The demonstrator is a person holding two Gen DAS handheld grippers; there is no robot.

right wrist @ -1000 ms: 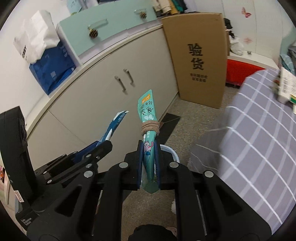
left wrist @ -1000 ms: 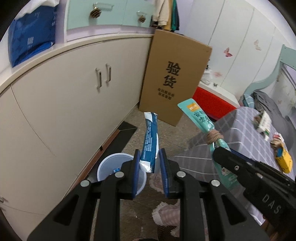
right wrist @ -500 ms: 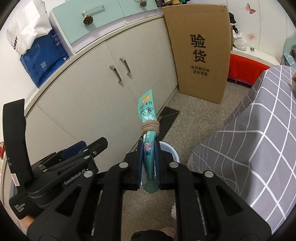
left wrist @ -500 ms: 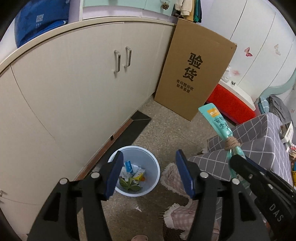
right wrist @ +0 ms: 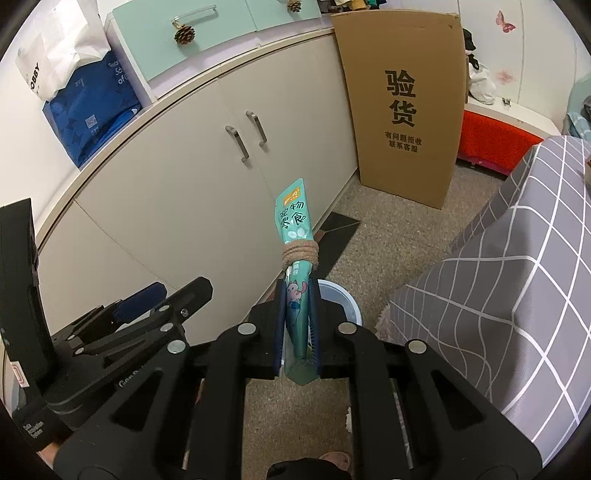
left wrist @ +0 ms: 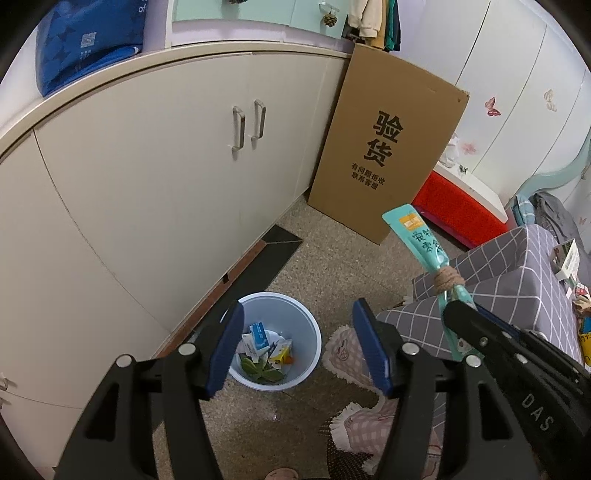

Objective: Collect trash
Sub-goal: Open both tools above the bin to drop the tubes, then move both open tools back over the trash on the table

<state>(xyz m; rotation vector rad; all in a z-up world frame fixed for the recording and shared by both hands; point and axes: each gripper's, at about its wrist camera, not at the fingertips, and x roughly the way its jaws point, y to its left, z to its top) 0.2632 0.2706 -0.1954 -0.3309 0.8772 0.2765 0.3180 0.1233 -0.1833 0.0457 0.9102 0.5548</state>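
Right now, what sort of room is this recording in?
Probably a bedroom: white wardrobe doors with butterfly stickers, a teal bed frame, clothes hanging in the corner, and a small blue plastic waste bin on the floor.

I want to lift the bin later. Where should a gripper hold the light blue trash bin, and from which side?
Grip the trash bin by its thin upper rim, coming straight down from above: it stands upright and open, and the wall is too wide. Probably take the side away from the cabinet.
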